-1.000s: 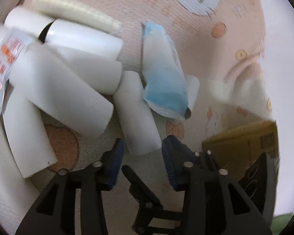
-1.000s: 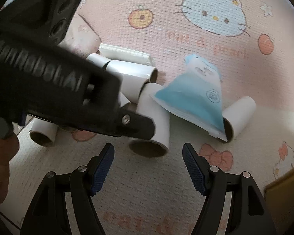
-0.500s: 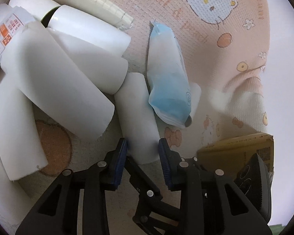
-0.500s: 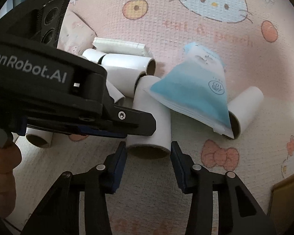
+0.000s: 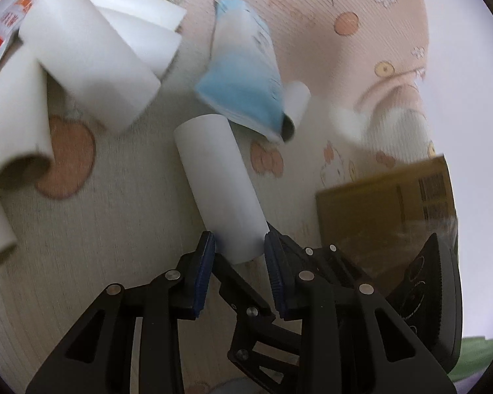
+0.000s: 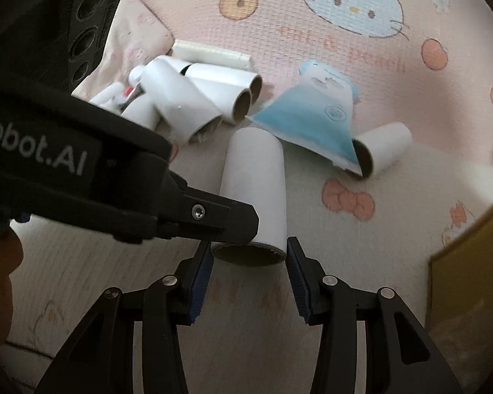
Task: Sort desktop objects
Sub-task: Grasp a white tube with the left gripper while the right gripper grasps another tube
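Cardboard tube point(image 5: 221, 187) has slid out of the pile point(image 5: 92, 62) toward six o'clock, clear of the blue pouch point(image 5: 243, 78). Left gripper point(image 5: 239, 264), jaws closing, and right gripper point(image 6: 248, 271), clamped, both pinch its near end, earlier ungripped.

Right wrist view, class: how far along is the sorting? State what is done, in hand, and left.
Done: nothing visibly sorted yet. In hand: one white tube lies apart from the heap, gripped at its near end by the right gripper and by the left gripper, whose jaws are closing. Left: the tube heap, the blue pouch and the short tube under it.
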Demonstrator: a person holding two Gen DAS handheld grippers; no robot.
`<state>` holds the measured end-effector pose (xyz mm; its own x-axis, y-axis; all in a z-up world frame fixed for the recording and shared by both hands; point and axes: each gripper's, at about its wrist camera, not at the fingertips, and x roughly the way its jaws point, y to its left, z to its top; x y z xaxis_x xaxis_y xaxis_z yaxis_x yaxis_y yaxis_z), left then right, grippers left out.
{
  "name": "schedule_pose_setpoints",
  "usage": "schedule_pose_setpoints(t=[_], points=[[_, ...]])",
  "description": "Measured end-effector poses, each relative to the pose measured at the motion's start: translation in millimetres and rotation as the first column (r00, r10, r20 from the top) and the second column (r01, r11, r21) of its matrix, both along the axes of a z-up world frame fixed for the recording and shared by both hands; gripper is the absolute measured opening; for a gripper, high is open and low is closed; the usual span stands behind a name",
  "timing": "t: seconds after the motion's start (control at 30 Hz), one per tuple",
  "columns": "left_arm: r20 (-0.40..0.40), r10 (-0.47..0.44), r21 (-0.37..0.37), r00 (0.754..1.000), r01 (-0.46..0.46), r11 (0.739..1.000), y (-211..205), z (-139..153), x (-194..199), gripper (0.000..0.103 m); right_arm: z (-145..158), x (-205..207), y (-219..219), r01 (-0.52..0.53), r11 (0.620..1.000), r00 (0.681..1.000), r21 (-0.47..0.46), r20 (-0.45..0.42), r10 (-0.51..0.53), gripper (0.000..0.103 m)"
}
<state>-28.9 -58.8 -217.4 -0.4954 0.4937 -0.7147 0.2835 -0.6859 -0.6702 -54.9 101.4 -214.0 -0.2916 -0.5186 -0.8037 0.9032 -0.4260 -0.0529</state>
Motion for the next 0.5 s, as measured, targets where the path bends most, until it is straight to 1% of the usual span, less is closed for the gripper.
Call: schedule_pose_setpoints(t=[0.07,0.1,0.2,0.27,0.3,0.33,0.43,0.5], points=[[-0.001,0.024,-0.013,1.0,-0.024,1.0,1,2,7,0.035,0,3,6,0.009,1.0,1.0,0.004,0.015,-0.009,0.042],[-0.015,0.042,-0.012,0.999,-0.042,0.999,-1,4,10,0.035,1,4,10,0.013,1.0,1.0,0.003,0.02,-0.013,0.042],[-0.036,0.078,0.029,0.996,-0.077,0.997,-8,6,10,0.035,-1,4,16,0.021,1.0,0.999,0.013,0.046,-0.021,0.042],[-0.036,0.083,0.043,0.996,-0.081,0.996,-9,7,3,0.039,-1,4,19,0.017,1.0,0.998,0.013,0.056,-0.018,0.042],[-0.029,0.083,0.046,0.996,-0.082,0.996,-9,6,-1,0.049,-1,4,21,0.013,1.0,0.999,0.014,0.047,-0.014,0.042],[-0.02,0.082,0.057,0.996,-0.081,0.995,-10,4,-4,0.054,-1,5,22,0.011,1.0,0.999,0.024,0.035,-0.012,0.042],[0.015,0.085,0.104,0.996,-0.086,0.991,-8,-5,-11,0.054,-2,6,24,0.01,0.999,1.0,0.048,-0.001,-0.01,0.042],[0.041,0.091,0.119,0.995,-0.096,0.988,-6,-12,-17,0.054,-3,6,25,0.007,0.998,1.0,0.057,-0.008,-0.007,0.042]])
